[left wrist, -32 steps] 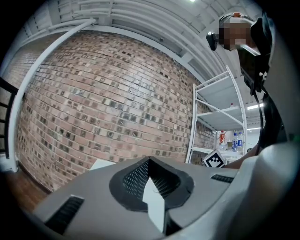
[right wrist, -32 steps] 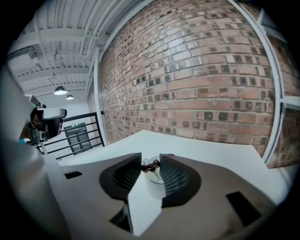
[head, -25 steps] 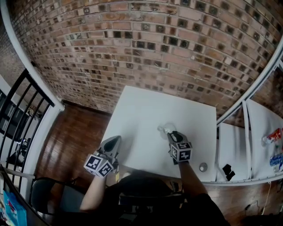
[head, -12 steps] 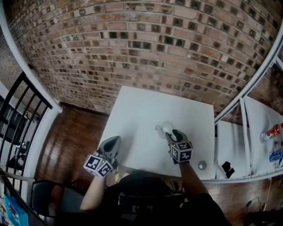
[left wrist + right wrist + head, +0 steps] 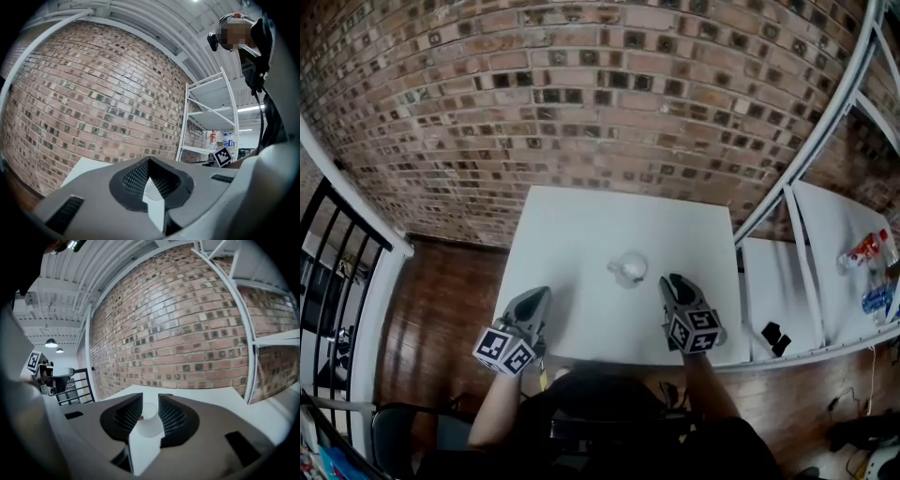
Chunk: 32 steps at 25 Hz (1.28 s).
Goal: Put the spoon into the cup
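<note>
A clear plastic cup [image 5: 628,268] stands upright near the middle of the white table [image 5: 581,225]. Something small and pale sits inside it, likely the spoon, too small to tell for sure. My right gripper [image 5: 673,280] hovers just to the cup's right and nearer to me, apart from it. In the right gripper view the cup [image 5: 149,420] shows beyond the gripper [image 5: 150,396], whose jaws are closing with nothing between the pads. My left gripper [image 5: 541,293] hangs over the table's near left part. Its jaws meet at the tips [image 5: 149,160] and hold nothing.
A brick wall [image 5: 581,103] rises behind the table. A white shelf rack [image 5: 811,244] stands at the right, with bottles [image 5: 865,251] and a small black object [image 5: 772,336] on it. A black railing [image 5: 333,272] and wooden floor [image 5: 441,291] lie to the left.
My right gripper has drawn back from the cup towards me and risen, leaving the cup standing on the table. My left gripper has shifted slightly.
</note>
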### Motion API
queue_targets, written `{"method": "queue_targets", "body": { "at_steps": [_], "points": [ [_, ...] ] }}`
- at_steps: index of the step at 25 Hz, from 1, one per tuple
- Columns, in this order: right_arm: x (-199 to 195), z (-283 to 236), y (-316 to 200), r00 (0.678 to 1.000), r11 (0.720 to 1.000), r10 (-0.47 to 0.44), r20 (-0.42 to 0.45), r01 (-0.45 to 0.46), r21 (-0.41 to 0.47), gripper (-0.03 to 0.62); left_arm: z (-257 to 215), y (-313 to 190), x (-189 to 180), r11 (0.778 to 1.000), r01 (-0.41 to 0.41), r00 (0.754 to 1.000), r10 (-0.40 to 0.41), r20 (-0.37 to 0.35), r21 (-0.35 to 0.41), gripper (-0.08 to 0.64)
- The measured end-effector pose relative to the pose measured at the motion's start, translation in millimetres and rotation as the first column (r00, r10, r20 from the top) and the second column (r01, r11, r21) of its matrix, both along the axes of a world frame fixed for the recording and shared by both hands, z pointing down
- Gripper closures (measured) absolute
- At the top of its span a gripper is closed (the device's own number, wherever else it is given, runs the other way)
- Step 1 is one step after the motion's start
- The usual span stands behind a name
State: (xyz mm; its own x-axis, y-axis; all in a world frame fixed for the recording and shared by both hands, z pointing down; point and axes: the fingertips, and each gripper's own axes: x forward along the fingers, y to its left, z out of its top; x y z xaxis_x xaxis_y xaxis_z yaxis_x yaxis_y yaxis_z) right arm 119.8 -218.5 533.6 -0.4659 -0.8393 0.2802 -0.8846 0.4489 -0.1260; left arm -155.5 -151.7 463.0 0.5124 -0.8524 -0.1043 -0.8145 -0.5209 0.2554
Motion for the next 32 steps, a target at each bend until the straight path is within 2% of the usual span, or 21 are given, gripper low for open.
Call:
{"method": "queue_targets", "body": {
  "at_steps": [4, 5, 9, 17, 25, 32],
  "points": [
    [37, -20, 15, 0.994, 0.994, 0.093, 0.059, -0.096, 0.056, 0.58, -1, -5, 18, 0.999, -0.046, 0.999, 0.046, -0.001, 0.004, 0.555],
    [45, -24, 20, 0.992, 0.991, 0.107, 0.072, -0.112, 0.071, 0.588, 0, -6, 22, 0.998, -0.055, 0.998, 0.055, -0.002, 0.003, 0.555],
    [68, -29, 38, 0.983, 0.983, 0.154, 0.1, -0.162, 0.082, 0.589, 2, -6, 34, 0.996, -0.088, 0.996, 0.088, -0.006, 0.0, 0.556],
    [89, -11, 65, 0.979, 0.979, 0.198, 0.048, -0.2, 0.04, 0.591, 6, -4, 46, 0.994, -0.113, 0.994, 0.113, -0.011, -0.011, 0.555],
    [90, 4, 77, 0.976, 0.978, 0.209, 0.055, -0.209, 0.001, 0.591, 10, 0, 33, 0.996, -0.09, 0.996, 0.09, -0.012, -0.024, 0.555],
    [73, 5, 75, 0.981, 0.984, 0.175, 0.086, -0.175, -0.007, 0.591, 11, 5, 24, 0.997, -0.066, 0.998, 0.066, -0.008, -0.027, 0.555]
  ]
}}
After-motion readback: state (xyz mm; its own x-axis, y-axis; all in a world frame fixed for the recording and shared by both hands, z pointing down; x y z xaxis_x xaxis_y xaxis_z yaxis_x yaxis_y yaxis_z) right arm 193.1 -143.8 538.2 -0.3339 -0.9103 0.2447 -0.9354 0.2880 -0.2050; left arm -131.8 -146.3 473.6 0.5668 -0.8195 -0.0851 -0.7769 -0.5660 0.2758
